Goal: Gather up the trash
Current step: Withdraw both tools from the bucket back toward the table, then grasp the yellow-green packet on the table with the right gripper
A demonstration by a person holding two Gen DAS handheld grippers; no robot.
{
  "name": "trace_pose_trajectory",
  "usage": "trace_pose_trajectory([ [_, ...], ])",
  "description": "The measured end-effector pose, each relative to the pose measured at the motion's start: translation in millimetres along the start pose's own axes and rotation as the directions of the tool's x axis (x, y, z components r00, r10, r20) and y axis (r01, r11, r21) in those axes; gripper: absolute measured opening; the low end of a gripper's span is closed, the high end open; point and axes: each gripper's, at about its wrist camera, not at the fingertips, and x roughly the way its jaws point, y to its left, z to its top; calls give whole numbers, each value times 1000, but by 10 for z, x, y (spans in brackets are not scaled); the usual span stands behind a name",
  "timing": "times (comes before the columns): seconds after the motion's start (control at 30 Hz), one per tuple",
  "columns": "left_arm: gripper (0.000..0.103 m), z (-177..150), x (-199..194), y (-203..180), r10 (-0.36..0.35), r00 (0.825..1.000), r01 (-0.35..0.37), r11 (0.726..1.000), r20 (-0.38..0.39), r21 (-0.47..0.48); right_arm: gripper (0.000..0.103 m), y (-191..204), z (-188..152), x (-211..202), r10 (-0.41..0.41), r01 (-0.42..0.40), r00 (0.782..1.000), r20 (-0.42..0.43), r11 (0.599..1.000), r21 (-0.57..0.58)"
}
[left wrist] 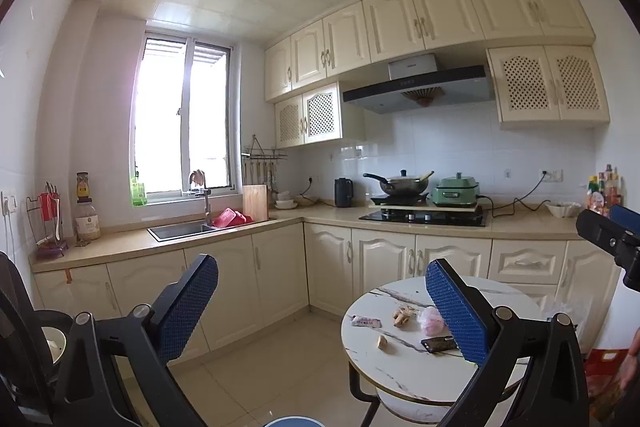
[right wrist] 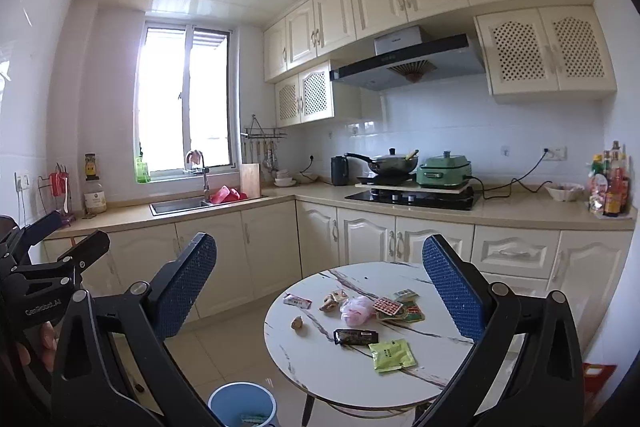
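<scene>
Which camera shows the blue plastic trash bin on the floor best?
The right wrist view: the blue plastic trash bin shows its open rim and some litter inside, left of the round marble table. The left wrist view catches only a sliver of its rim at the bottom edge.

"GenRobot.AI" on left gripper point(right wrist: 60, 259)

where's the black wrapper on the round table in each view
Left wrist: the black wrapper lies right of centre low in the picture, its right end hidden behind the blue finger pad.
Right wrist: the black wrapper lies in full view just below centre, near the middle of the round table.
Shared landmark: the pink plastic bag lies just beyond it in both.
</scene>
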Motion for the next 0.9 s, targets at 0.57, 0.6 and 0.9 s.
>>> trace_pose_trajectory([
  [0.57,102,-230,1770,-468,-62,940,63,998,-336,-10,103,-928,-1134,1300,-145,179,905,-401,983,49],
  [0.6,102,-263,1857,-495,-62,933,64,998,-355,-8,103,-977,-1263,1426,-145,183,885,-442,982,45],
  [0.9,102,-314,2664,-701,-53,876,70,997,-479,19,103,-1136,-2182,2435,-133,132,724,-677,990,-53],
])
